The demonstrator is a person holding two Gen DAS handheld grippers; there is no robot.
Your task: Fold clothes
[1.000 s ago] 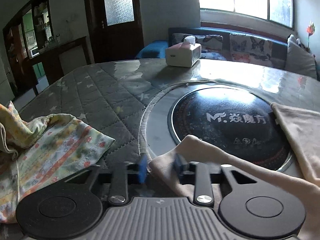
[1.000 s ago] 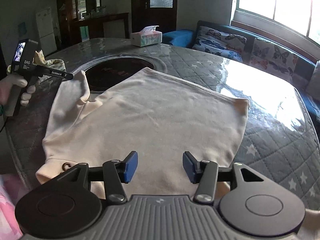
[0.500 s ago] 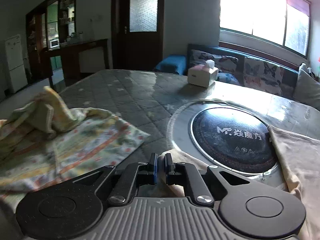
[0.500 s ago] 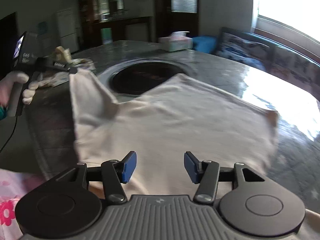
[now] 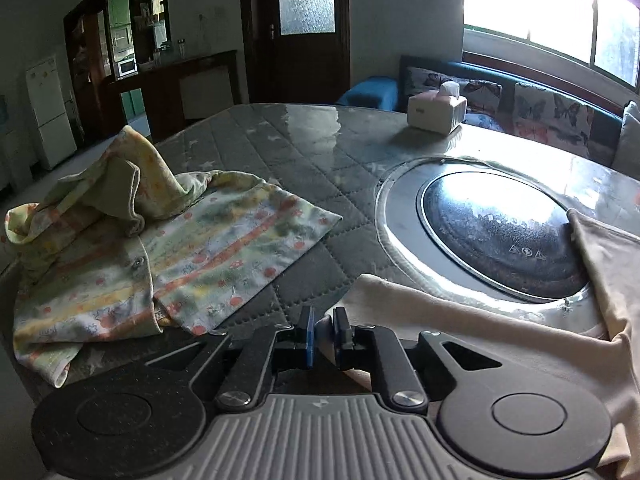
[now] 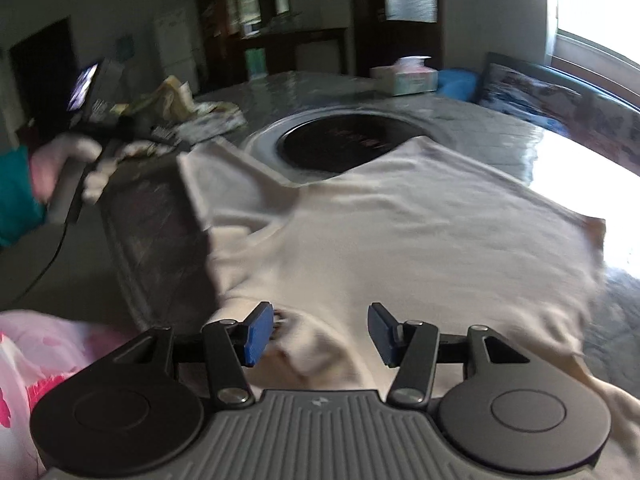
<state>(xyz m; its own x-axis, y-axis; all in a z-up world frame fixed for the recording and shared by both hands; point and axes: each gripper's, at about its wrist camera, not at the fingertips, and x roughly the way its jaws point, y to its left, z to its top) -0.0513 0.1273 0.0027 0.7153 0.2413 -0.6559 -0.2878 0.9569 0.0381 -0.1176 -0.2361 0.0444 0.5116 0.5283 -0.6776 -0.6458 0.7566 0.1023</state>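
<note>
From the left wrist, the left gripper (image 5: 323,334) has its jaws nearly together, pinching the end of a sleeve (image 5: 440,312) of the cream shirt (image 5: 612,276); the sleeve runs to the right along the rim of the round cooktop (image 5: 496,236) set in the tabletop (image 5: 304,160). Only this view shows clearly the floral garment (image 5: 160,256) lying crumpled to the left of the gripper, and the tissue box (image 5: 437,112) at the tabletop's far side. From the right wrist, blurred by motion, the right gripper (image 6: 321,334) holds its jaws wide apart with nothing between them, low over the near edge of the shirt (image 6: 420,232). Here alone the shirt's whole body shows, spread flat across the tabletop (image 6: 516,136) with its far corner overlapping the cooktop (image 6: 344,148). The sleeve (image 6: 216,184) is lifted at the left toward the left gripper (image 6: 100,128), seen from outside in a white-gloved hand (image 6: 76,160).
</note>
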